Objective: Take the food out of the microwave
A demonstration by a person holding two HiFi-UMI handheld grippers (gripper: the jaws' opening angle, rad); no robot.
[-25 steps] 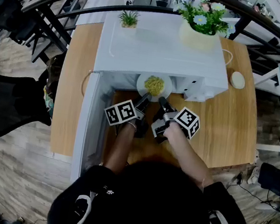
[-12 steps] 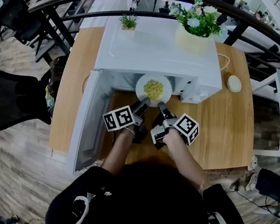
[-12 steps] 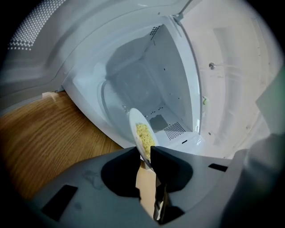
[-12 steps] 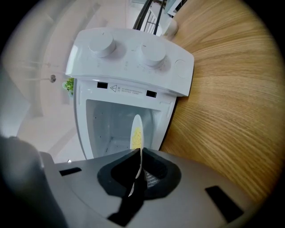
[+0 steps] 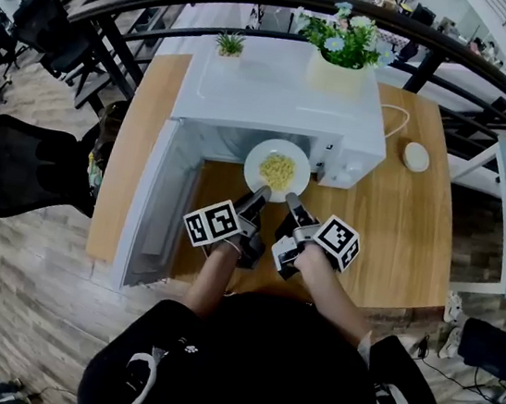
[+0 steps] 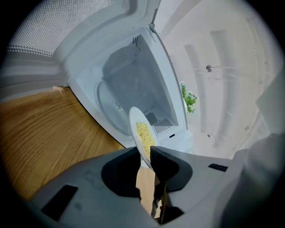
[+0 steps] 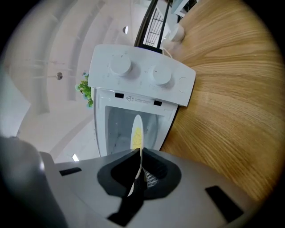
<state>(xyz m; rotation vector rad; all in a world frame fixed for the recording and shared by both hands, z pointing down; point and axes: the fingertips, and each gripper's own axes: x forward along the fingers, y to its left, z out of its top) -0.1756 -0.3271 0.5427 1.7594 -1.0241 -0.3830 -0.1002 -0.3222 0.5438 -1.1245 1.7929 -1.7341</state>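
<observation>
At the mouth of the open white box microwave (image 5: 268,96) on the light wooden table (image 5: 411,237), a round white plate of yellow noodles (image 5: 277,167) is carried between 2 grippers. The left gripper (image 5: 259,194) has just been closing tighter, its jaws pinching the plate's near rim. The right gripper (image 5: 288,201) pinches the rim just beside it. Since a second ago the plate has slid outward and is now mostly clear of the cavity, so removal looks nearly done.

No text is legible; the microwave panel (image 7: 142,83) bears a line of print too small to read.
</observation>
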